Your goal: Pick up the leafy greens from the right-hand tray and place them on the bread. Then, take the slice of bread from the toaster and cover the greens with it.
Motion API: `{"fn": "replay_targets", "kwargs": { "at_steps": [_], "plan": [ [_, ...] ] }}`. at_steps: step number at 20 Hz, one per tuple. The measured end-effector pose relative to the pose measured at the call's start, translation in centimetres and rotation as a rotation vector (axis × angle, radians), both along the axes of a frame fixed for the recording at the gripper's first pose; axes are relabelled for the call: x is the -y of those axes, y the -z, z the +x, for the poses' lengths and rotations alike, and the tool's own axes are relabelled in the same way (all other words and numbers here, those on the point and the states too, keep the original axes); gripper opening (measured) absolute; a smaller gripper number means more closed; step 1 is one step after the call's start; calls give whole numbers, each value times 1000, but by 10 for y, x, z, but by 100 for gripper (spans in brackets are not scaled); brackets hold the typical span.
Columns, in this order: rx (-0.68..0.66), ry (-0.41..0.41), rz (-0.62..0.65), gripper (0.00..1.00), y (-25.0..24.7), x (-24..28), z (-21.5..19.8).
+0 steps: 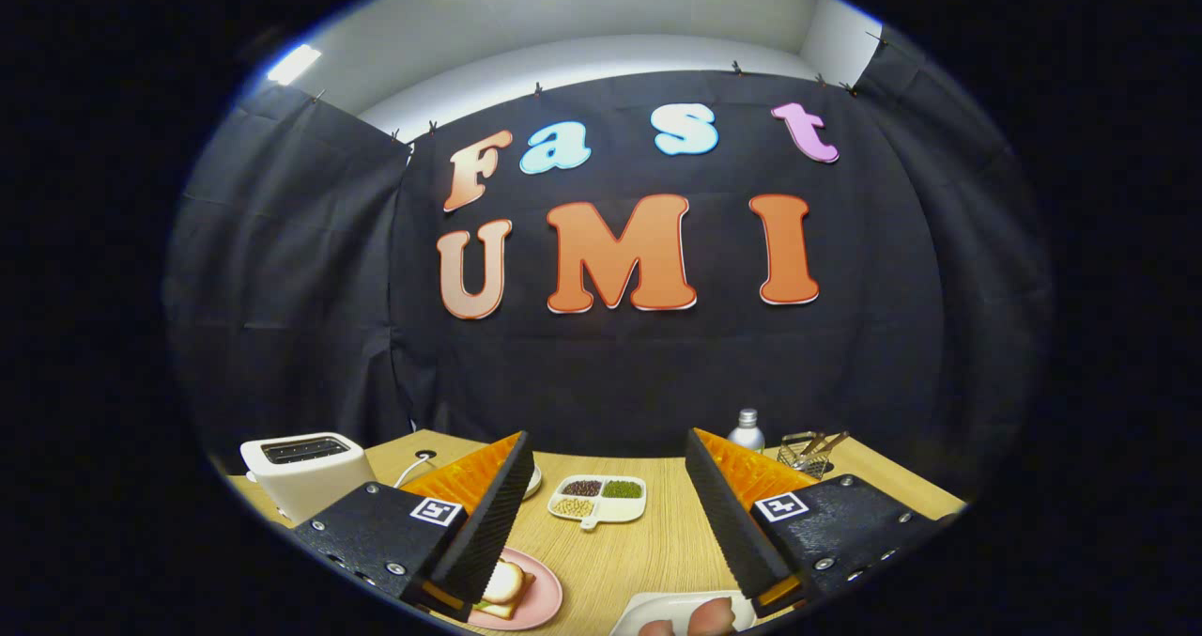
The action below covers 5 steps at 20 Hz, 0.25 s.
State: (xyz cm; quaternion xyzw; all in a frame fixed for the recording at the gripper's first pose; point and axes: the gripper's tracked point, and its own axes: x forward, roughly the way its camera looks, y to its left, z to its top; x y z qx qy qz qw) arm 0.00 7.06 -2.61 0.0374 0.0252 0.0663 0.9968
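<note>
My gripper [608,436] is held above the wooden table [648,533], open, with a wide gap and nothing between its fingers. A pink plate [540,603] lies below the left finger. On it sits a slice of bread [503,581] with a bit of green leaf [488,605] showing at its lower edge; the left finger hides part of it. The white toaster [302,472] stands to the left beyond the left finger, its top slots dark. A white tray [648,606] under the right finger holds reddish pieces [709,614].
A white divided dish [601,499] of beans and grains lies on the table ahead, between the fingers. A metal bottle [747,429] and a wire basket [808,454] stand at the back right. A white cable [410,470] runs behind the toaster.
</note>
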Motion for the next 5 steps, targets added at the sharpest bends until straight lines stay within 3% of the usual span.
{"fn": "replay_targets", "kwargs": {
  "at_steps": [5],
  "plan": [
    [61,-22,-26,97,-8,-4,-4]
  ]
}}
